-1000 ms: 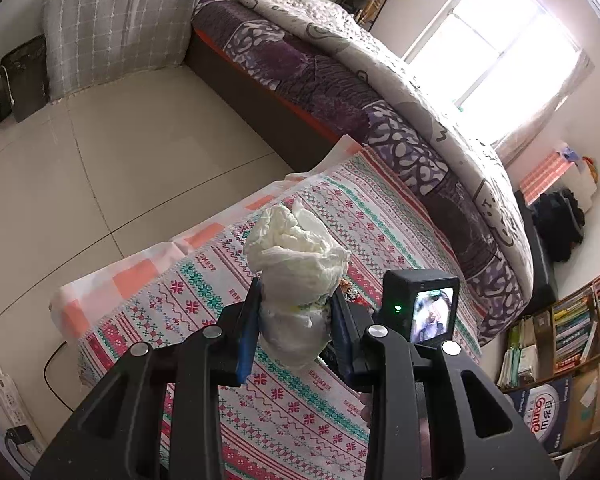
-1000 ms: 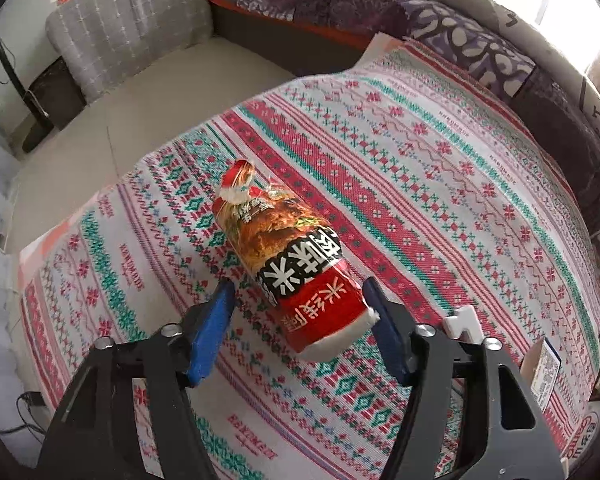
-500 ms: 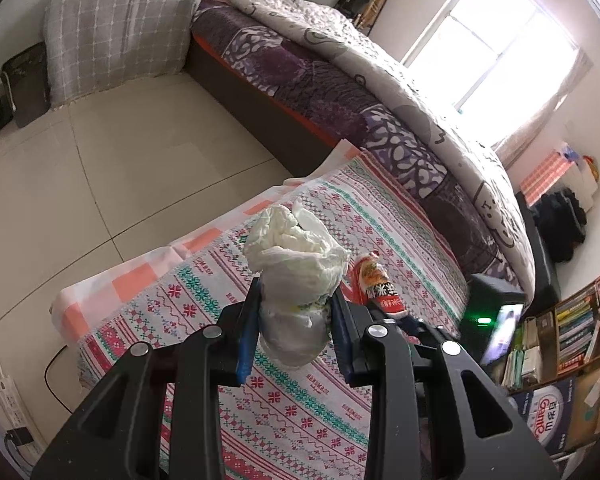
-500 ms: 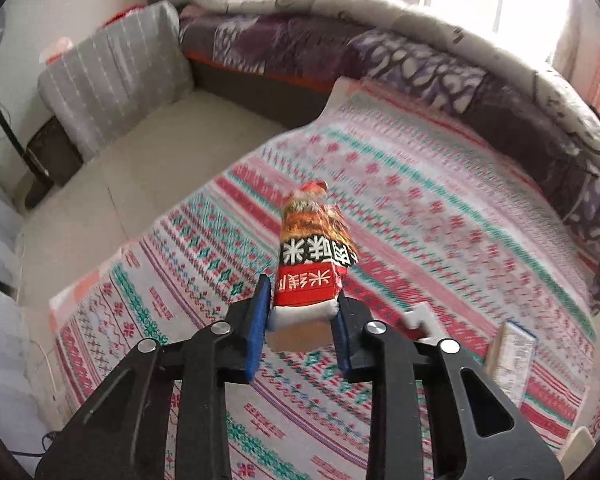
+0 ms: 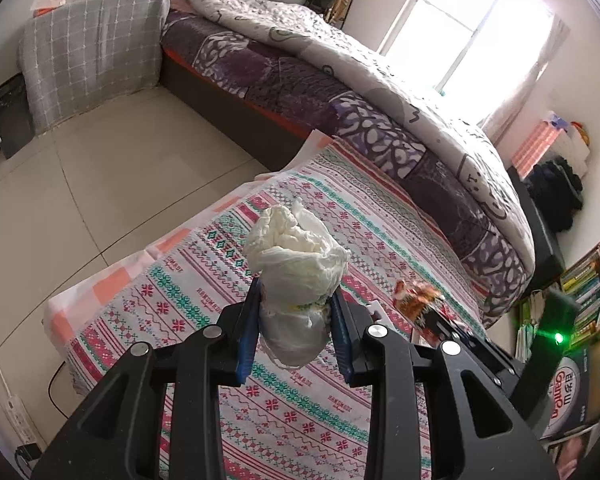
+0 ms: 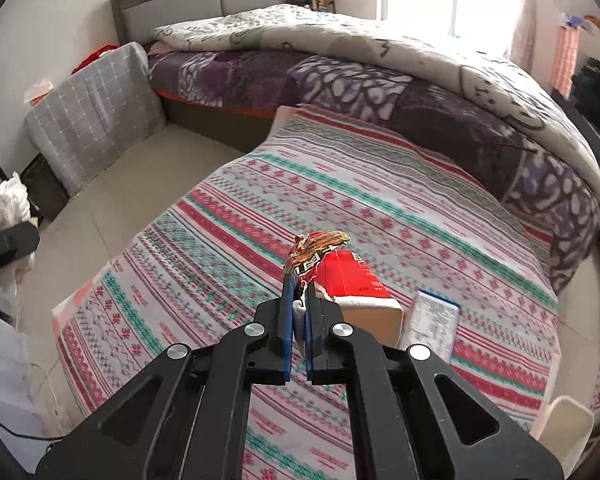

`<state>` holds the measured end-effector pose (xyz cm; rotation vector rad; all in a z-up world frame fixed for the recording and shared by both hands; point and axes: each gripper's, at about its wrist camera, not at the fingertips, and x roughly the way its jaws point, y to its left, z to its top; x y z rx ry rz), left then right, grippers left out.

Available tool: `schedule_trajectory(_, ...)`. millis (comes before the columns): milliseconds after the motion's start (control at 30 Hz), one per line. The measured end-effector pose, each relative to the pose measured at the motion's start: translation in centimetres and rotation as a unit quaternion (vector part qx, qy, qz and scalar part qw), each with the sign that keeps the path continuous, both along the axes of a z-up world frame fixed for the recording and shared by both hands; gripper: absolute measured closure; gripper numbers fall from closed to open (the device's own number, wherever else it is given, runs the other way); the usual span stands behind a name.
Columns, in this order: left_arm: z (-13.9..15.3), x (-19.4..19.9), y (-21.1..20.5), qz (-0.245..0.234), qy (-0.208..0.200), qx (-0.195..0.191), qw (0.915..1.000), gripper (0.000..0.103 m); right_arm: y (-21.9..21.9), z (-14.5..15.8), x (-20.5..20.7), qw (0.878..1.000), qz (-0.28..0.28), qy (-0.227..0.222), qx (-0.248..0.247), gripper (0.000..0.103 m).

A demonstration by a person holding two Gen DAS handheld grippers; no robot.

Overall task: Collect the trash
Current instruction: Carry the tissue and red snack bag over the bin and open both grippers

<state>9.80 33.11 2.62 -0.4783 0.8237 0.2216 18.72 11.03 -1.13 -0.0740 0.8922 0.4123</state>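
Right tool (image 6: 298, 316) has just snapped together on the red snack packet (image 6: 336, 270) and lifted it off the patterned blanket (image 6: 380, 200); left tool (image 5: 296, 332) stays clamped on the white wad (image 5: 296, 256). Both pieces ready for binning.

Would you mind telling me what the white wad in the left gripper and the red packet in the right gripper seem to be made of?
White wad: it looks like crumpled tissue or soft paper, matte, with fine creases; thin plastic cannot be ruled out. Red packet: probably thin printed plastic film, slightly glossy, with a crinkled, torn top edge and printed lettering.
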Motion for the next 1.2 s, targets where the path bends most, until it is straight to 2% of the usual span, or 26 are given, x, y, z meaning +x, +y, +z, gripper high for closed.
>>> schedule_trajectory(367,-1.1,1.3,-6.6,-0.058,0.017,0.041,0.9973,0.071,-8.8,-0.2,-2.6,0.997,-0.071,-0.008,0.000,0.099)
schedule_trajectory(733,-2.3,2.3,-15.7,-0.138,0.025,0.084,0.9865,0.071,-18.3,-1.1,-4.7,0.988,-0.152,-0.003,0.003,0.099)
schedule_trajectory(967,-3.1,2.7,-21.3,-0.184,0.026,0.096,0.9778,0.071,-24.5,-1.3,-6.2,0.976,-0.220,-0.008,0.005,0.099)
schedule_trajectory(1200,-4.0,2.8,-27.2,-0.235,0.023,0.103,0.9664,0.071,-31.1,-2.7,-7.8,0.955,-0.297,0.005,0.011,0.099)
